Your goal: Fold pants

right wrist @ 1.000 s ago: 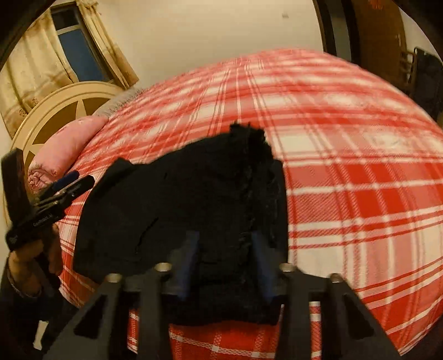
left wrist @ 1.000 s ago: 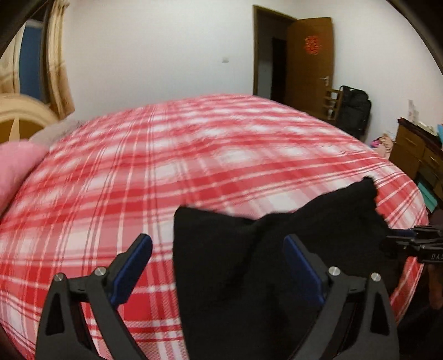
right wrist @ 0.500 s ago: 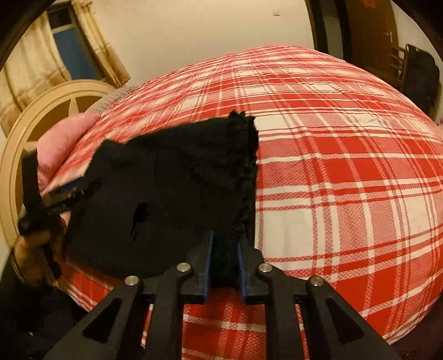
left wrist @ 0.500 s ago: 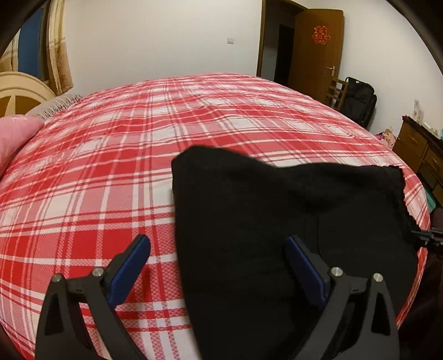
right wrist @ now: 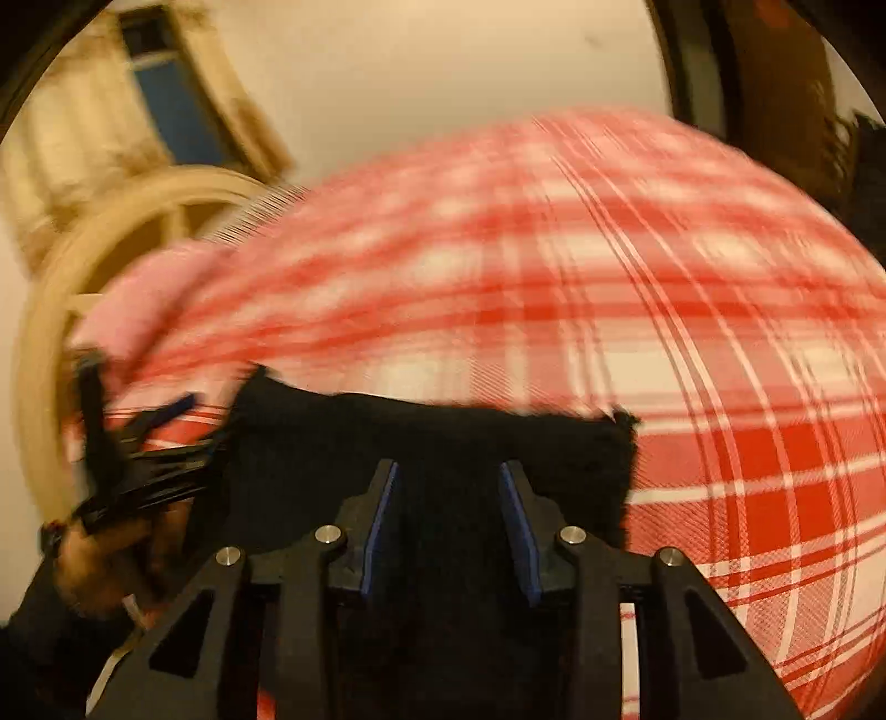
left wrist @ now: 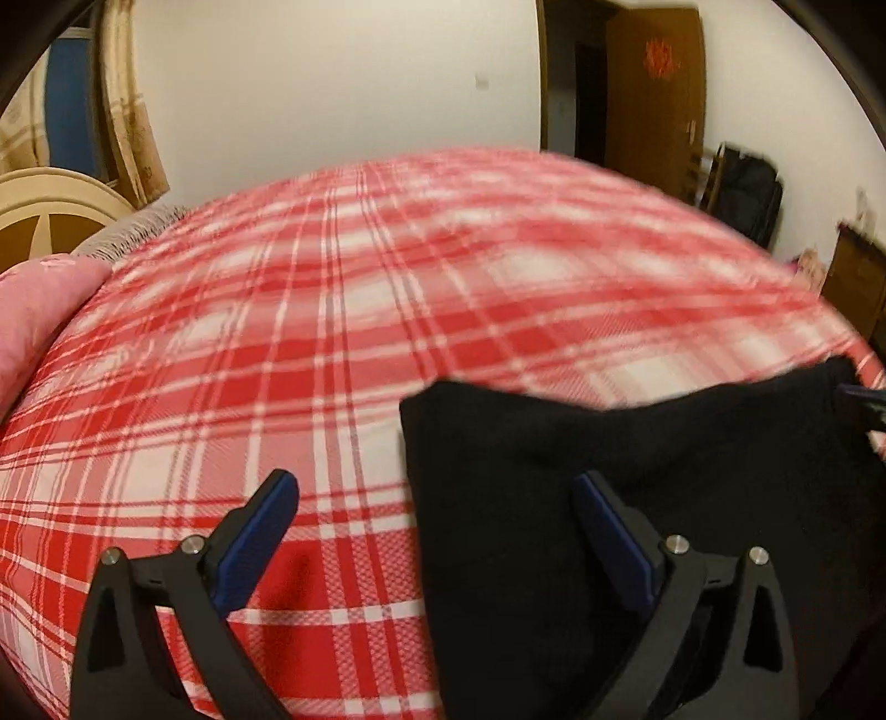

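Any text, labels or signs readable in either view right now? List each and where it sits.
None can be read.
Red emblem on the brown door: a sign or character, too blurred to read.
Black pants, plaid bedspread and both grippers: no visible text.

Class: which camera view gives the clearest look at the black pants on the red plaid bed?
The left wrist view: the black fabric pants show a sharp left edge and corner against the red plaid bedspread. The right wrist view shows them motion-blurred and partly hidden behind the jaws.
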`<control>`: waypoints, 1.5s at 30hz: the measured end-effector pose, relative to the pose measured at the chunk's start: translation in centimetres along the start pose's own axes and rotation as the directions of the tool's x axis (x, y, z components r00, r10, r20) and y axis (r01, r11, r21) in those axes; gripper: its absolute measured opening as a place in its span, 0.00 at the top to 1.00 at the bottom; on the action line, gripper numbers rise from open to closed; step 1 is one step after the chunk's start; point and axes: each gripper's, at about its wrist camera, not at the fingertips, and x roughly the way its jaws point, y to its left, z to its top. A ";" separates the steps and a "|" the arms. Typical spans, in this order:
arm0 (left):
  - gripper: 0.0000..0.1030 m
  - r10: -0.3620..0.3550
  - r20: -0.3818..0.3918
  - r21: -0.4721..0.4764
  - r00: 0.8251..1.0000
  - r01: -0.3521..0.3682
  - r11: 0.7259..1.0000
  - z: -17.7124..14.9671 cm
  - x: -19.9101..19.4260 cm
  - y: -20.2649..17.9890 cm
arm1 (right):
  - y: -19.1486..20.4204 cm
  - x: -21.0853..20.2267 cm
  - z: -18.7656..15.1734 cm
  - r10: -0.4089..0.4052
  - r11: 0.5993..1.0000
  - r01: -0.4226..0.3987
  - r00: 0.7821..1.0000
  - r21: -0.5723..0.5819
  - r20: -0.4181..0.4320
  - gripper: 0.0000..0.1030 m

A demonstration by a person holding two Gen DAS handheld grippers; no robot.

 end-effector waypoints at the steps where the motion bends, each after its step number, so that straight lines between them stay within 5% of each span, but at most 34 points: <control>1: 0.00 -0.005 -0.010 -0.010 1.000 0.005 1.000 -0.1 0.6 0.1 | -1.0 1.5 0.0 0.006 0.999 -0.005 0.999 0.031 -0.036 0.62; 9: 0.00 -0.026 -0.023 -0.053 0.999 0.025 0.998 0.1 0.0 0.7 | -2.4 1.5 -1.1 0.062 0.995 -0.062 0.998 0.077 -0.003 0.63; 17: 0.00 -0.024 0.055 -0.081 0.998 0.029 0.996 -2.0 -5.5 1.9 | 2.8 -3.9 -4.6 -0.058 0.988 0.078 0.988 -0.136 0.145 0.55; 23: 0.00 -0.067 0.031 -0.066 0.997 0.069 0.995 -3.9 -6.1 0.9 | 5.1 -2.5 -8.5 -0.209 0.933 0.228 0.973 -0.280 0.099 0.54; 31: 0.00 -0.075 0.004 -0.074 0.997 0.075 0.994 -4.7 -5.5 1.0 | 4.4 -2.9 -8.7 -0.215 0.935 0.224 0.974 -0.276 0.065 0.53; 36: 0.00 -0.101 0.005 -0.094 0.995 0.101 0.990 -5.4 -6.0 1.3 | 7.3 -5.4 -4.9 -0.037 0.967 0.064 0.993 -0.245 0.115 0.53; 41: 0.00 -0.101 0.032 -0.075 0.994 0.103 0.992 -6.8 -7.4 1.0 | 13.4 -1.4 0.4 0.117 0.954 -0.096 0.992 -0.283 0.055 0.53; 43: 0.00 -0.088 0.015 -0.045 0.996 0.089 0.995 -7.4 -6.9 0.6 | 15.6 1.6 2.1 0.226 0.942 -0.226 0.974 -0.248 -0.031 0.53; 45: 0.00 -0.089 -0.006 -0.053 0.996 0.089 0.995 -7.9 -6.3 0.5 | 17.6 5.1 3.2 0.340 0.910 -0.361 0.931 -0.203 -0.131 0.53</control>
